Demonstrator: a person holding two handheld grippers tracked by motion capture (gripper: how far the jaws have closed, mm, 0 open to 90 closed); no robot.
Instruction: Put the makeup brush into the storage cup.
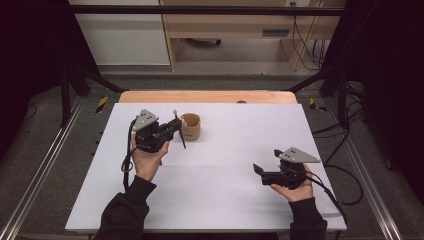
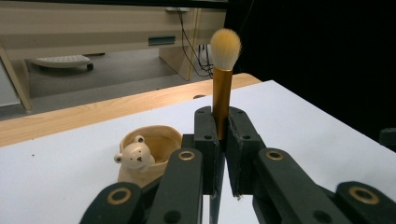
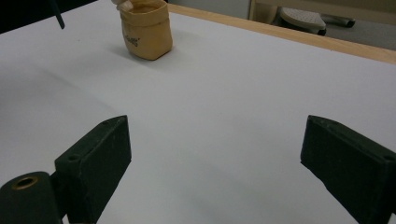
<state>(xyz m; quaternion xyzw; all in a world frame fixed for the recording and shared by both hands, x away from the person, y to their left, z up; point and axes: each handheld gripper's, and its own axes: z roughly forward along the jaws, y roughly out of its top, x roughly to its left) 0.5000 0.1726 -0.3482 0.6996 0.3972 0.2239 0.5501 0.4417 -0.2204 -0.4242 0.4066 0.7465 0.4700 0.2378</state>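
A makeup brush [image 2: 222,88] with a gold ferrule and pale bristles stands upright in my left gripper [image 2: 223,135], which is shut on it. In the high view that left gripper [image 1: 176,126] holds the brush [image 1: 181,139] just left of a small tan cup [image 1: 192,127], the dark handle pointing down toward the table. The cup [image 2: 159,140] has a little white bear figure [image 2: 135,156] on its rim. My right gripper [image 1: 257,170] rests low over the right side of the table, open with nothing between its fingers. From the right gripper [image 3: 217,140], the cup [image 3: 145,32] stands far off at the upper left.
The white table top [image 1: 225,190] has a wooden strip [image 1: 207,96] along its far edge. Beyond it are floor, wooden furniture [image 1: 225,25] and cables. Black frame posts stand at both sides.
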